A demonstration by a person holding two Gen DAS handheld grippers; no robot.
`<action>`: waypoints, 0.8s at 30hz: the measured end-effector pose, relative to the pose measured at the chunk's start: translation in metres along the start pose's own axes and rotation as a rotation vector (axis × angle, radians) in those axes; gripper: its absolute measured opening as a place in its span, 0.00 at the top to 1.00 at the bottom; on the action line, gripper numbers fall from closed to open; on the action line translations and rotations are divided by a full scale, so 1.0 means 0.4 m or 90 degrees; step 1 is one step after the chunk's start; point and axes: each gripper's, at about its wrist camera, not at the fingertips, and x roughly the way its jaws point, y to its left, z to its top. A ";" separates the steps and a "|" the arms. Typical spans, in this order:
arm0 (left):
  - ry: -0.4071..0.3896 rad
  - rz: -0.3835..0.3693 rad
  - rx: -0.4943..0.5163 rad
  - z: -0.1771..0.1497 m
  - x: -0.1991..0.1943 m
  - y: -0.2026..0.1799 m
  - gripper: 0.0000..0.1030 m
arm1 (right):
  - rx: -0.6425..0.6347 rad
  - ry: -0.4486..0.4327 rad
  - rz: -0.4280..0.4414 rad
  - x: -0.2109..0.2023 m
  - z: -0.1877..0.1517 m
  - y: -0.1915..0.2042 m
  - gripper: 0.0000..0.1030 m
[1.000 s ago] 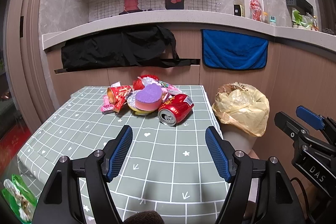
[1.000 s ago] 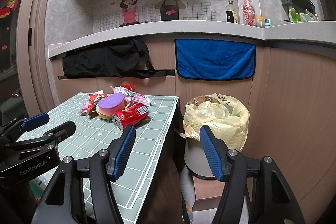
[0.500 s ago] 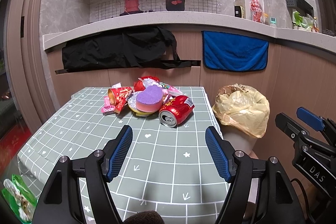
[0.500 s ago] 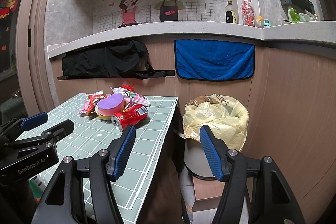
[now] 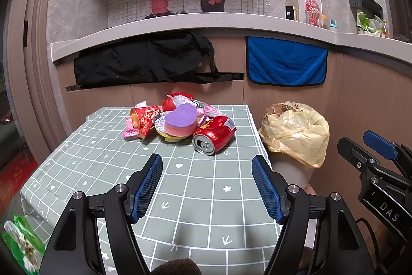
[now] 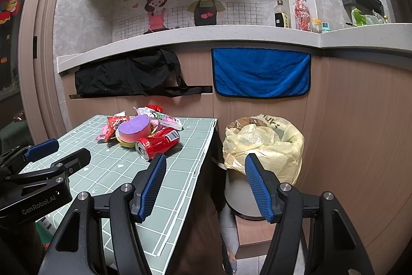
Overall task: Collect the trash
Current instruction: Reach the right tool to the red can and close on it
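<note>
At centre frame in the left wrist view, a heap of trash (image 5: 177, 120) sits on the far part of a green checked tablecloth (image 5: 200, 197), well beyond the left gripper (image 5: 207, 169), whose blue-padded jaws stand spread wide and hold nothing. A red can (image 5: 215, 133) lies on its side at the near right of the heap, its open top facing the camera, closest of all to the jaws but clearly apart from them. A purple heart-shaped sponge (image 5: 180, 120) rests on top of the heap, with red wrappers (image 5: 144, 117) to its left. Off the table's right edge stands a trash bin (image 5: 293, 135) lined with a yellow bag. In the right wrist view, the right gripper (image 6: 203, 168), also spread and empty, hangs in the lower middle of the frame over the gap between the table's edge and the bin, the can up and left of its left finger. A blue towel (image 6: 261, 74) hangs on the counter front behind.
</note>
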 end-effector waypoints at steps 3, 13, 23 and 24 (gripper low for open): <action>0.004 -0.003 0.001 -0.001 0.006 -0.003 0.30 | 0.004 0.003 0.002 0.003 -0.002 -0.005 0.41; 0.016 0.010 -0.012 0.056 0.117 0.096 0.30 | -0.026 0.022 0.040 0.099 0.040 -0.006 0.41; 0.104 -0.056 -0.096 0.140 0.423 0.337 0.30 | -0.035 0.116 0.185 0.438 0.124 0.101 0.41; 0.108 -0.061 -0.104 0.140 0.442 0.345 0.30 | -0.031 0.133 0.198 0.482 0.119 0.116 0.41</action>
